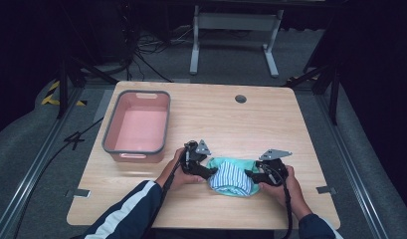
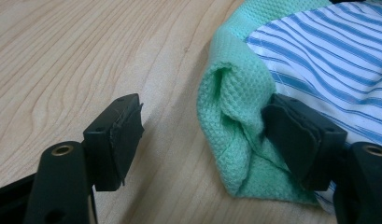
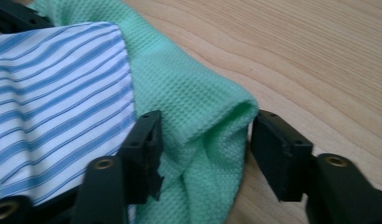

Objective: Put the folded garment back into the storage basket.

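Mint-green cloth [image 1: 226,164], blue-striped cloth [image 1: 234,178], pink bin [image 1: 111,130]

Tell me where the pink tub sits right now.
In the high view the pink tub stands on the table's left half, just beyond the left gripper and up-left of the green cloth.

One desk [image 1: 270,119] is carrying everything. One pink bin [image 1: 137,127] is sitting on it. Two cloths are lying together: one green cloth [image 1: 218,164] and one striped cloth [image 1: 233,178]. Two tools are working at them, a left tool [image 1: 205,172] and a right tool [image 1: 252,175], each showing two black jaws. Two hands are holding them, a left hand [image 1: 178,174] and a right hand [image 1: 280,185]. One round hole [image 1: 240,98] is showing in the desk.
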Motion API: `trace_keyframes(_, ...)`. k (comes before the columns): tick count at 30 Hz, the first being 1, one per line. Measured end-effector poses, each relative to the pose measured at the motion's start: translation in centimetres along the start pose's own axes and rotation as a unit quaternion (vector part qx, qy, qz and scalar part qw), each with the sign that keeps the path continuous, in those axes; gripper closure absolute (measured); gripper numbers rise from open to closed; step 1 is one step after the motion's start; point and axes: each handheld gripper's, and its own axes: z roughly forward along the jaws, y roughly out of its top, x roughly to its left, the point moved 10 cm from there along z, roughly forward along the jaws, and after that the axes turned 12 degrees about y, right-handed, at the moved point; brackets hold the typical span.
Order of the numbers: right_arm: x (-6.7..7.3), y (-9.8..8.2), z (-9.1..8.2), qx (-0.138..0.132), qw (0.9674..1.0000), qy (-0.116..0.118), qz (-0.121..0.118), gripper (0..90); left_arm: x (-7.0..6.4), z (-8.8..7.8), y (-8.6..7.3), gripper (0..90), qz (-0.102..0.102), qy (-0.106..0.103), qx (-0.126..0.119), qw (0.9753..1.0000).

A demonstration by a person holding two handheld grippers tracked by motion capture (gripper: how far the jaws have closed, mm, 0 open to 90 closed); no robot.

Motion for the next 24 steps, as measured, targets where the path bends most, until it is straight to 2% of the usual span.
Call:
trace_keyframes(1,0.3,0.1,0.1,-0.006,1.0,0.004,-0.003,57.2,0.0,0.0,0.0,29.8,0.0,0.0,0.0,1.0)
trace_keyframes(2,0.3,0.1,0.1,-0.006,1.0,0.004,-0.003,57.2,-0.1,0.0,0.0,29.8,0.001,0.001,0.0,1.0)
trace_keyframes(3,0.4,0.1,0.1,-0.006,0.9999,0.008,-0.004,60.9,-0.2,-0.2,0.0,32.1,0.002,-0.003,0.002,1.0)
trace_keyframes(6,0.8,0.1,0.1,-0.003,0.9998,0.018,-0.01,70.9,-1.0,-0.6,0.1,54.7,0.016,-0.023,0.002,0.9996)
trace_keyframes(8,0.9,0.1,0.2,-0.007,0.9996,0.025,-0.011,76.4,-1.3,-0.6,0.1,65.7,0.014,-0.037,-0.001,0.9992)
trace_keyframes(9,0.9,0.1,0.2,-0.007,0.9995,0.028,-0.012,77.8,-1.2,-0.7,0.1,67.9,0.015,-0.04,-0.001,0.9991)
trace_keyframes(13,1.0,0.0,0.1,-0.008,0.9994,0.029,-0.019,80.3,-1.2,-0.7,0.0,79.3,-0.003,-0.062,-0.003,0.9981)
trace_keyframes(19,1.2,0.0,0.1,-0.014,0.9994,0.024,-0.019,82.0,-1.2,-0.7,0.0,81.7,-0.003,-0.057,-0.002,0.9984)
trace_keyframes(21,1.2,0.1,0.0,-0.015,0.9994,0.023,-0.022,82.4,-1.2,-0.9,0.0,82.3,-0.01,-0.061,0.002,0.9981)
trace_keyframes(24,1.3,0.2,-0.3,-0.018,0.9992,0.025,-0.024,82.7,-1.2,-1.0,0.0,82.9,-0.01,-0.06,0.002,0.9981)
